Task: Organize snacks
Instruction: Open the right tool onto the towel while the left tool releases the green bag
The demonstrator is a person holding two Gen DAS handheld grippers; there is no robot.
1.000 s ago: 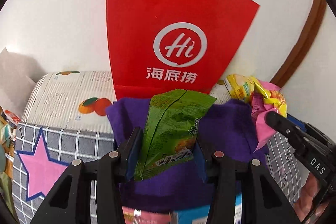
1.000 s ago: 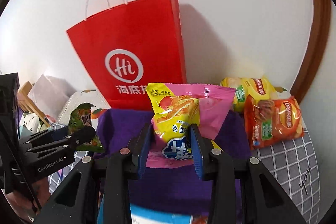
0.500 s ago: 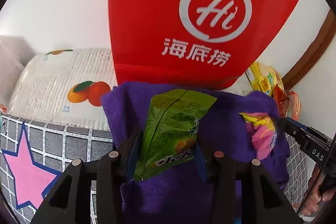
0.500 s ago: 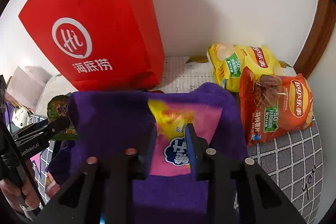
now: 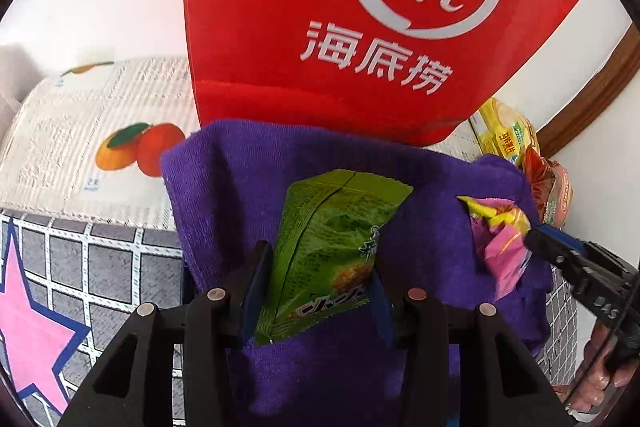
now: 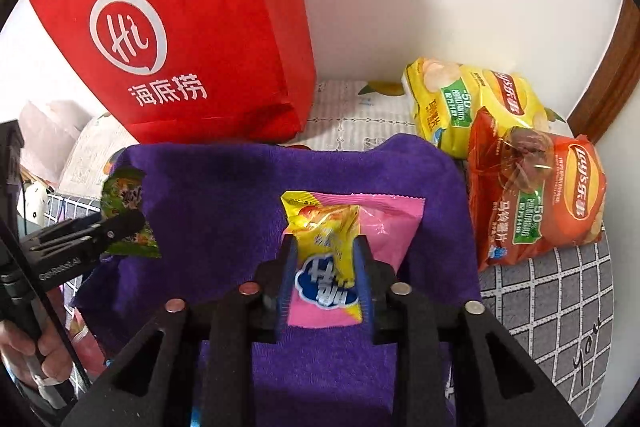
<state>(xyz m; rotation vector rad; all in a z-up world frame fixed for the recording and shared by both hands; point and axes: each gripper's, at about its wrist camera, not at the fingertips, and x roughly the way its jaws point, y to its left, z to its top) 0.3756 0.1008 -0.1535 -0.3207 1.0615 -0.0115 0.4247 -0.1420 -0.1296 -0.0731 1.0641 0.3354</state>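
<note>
My left gripper is shut on a green snack packet, held upright just over a purple cloth. The right gripper has a pink and yellow snack packet pinched between its blue pads low over the same purple cloth; its jaws are opening. In the right wrist view the left gripper and green packet sit at the cloth's left edge. The left wrist view has the pink packet at the cloth's right side.
A red paper bag stands upright against the wall right behind the cloth. Two chip bags, one yellow and one orange-red, lie to the right. A grey checked covering with a pink star spreads on the left.
Both grippers have sunk toward the purple cloth with their packets and tipped further down. The red bag now looms larger. The pink packet lies lower, close to the cloth.
</note>
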